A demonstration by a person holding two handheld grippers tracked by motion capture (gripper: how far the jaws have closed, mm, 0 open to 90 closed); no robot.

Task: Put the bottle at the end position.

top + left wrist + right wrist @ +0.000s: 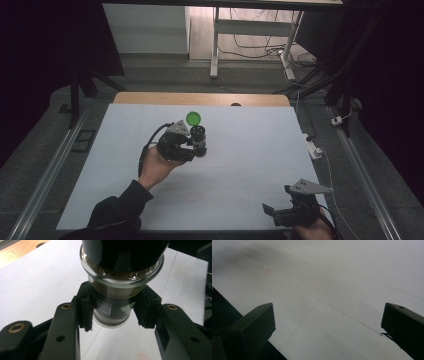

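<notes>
Desk (240,165): white sheet over wood, far edge bare; dark room, cables on floor | left gripper (112,315) clamps glass jar (112,307) at desk middle, upright in high view; green lid (193,118) just behind | right gripper (295,207) jaws spread wide, near-right corner.

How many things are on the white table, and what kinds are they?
Glass jar of dark grounds, held by the left hand-held gripper: 1
Green lid: 1
Hand-held grippers, counting the right hand-held gripper: 2
Total: 4
</notes>
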